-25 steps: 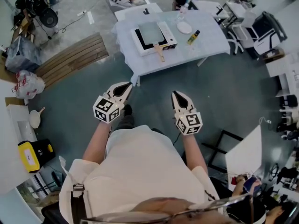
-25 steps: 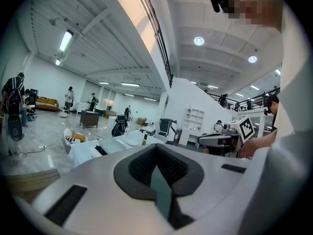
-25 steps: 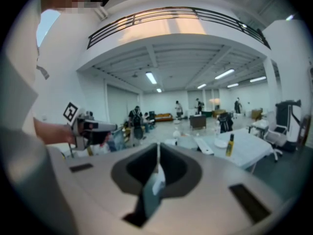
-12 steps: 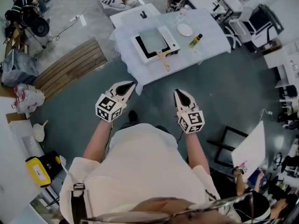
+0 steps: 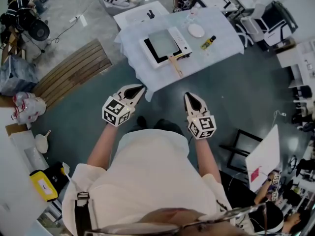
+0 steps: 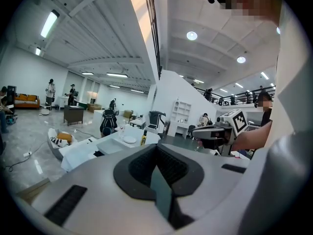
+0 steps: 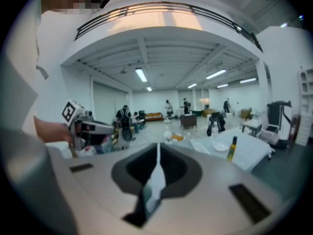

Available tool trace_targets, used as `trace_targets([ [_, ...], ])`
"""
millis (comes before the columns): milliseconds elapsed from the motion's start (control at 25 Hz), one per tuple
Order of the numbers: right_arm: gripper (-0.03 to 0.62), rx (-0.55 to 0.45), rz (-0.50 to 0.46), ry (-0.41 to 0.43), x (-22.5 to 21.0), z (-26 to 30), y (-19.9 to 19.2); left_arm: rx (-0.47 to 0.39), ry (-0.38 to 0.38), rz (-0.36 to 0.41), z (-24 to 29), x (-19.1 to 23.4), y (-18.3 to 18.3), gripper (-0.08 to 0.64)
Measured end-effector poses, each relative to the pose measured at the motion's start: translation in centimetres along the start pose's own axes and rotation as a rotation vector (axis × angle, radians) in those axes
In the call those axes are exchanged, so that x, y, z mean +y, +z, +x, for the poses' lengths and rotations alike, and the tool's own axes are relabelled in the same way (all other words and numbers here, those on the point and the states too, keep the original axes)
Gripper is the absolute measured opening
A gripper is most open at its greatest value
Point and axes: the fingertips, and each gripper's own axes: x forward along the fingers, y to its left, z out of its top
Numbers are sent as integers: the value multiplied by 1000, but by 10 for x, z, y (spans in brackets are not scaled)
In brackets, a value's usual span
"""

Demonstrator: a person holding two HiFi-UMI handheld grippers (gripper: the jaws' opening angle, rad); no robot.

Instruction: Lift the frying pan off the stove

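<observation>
Facing table (image 5: 222, 27), left gripper (image 5: 141, 88) and right gripper (image 5: 188, 95) closed, empty; bottle (image 5: 208, 42), plate (image 5: 196, 30) near frying pan (image 5: 163, 41).

The person wears a cream short-sleeved shirt (image 5: 147, 176), and a dark webbing strap with a metal buckle (image 5: 81, 204) lies over the left shoulder. The left hand-held gripper (image 5: 140, 88) and the right hand-held gripper (image 5: 187, 95) look alike. Each has a white tapering shell around a black inner recess. At the near end of each sits a white cube printed with black square markers: the left cube (image 5: 116, 113) and the right cube (image 5: 201, 127). Up close the shell is smooth pale grey, the ribbed dark recess (image 6: 146, 166) flanked by a dark rectangular slot (image 6: 62, 204) on either side.
</observation>
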Motion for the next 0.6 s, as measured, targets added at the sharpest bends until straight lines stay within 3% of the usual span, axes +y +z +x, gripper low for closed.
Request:
trace_targets([
  [240,37,2,6,4,-13,17,1,8,5,-24,15,14,0,29],
  [600,37,30,-10,80,-53,62,6,-1,62,-45,56,41,13,29],
])
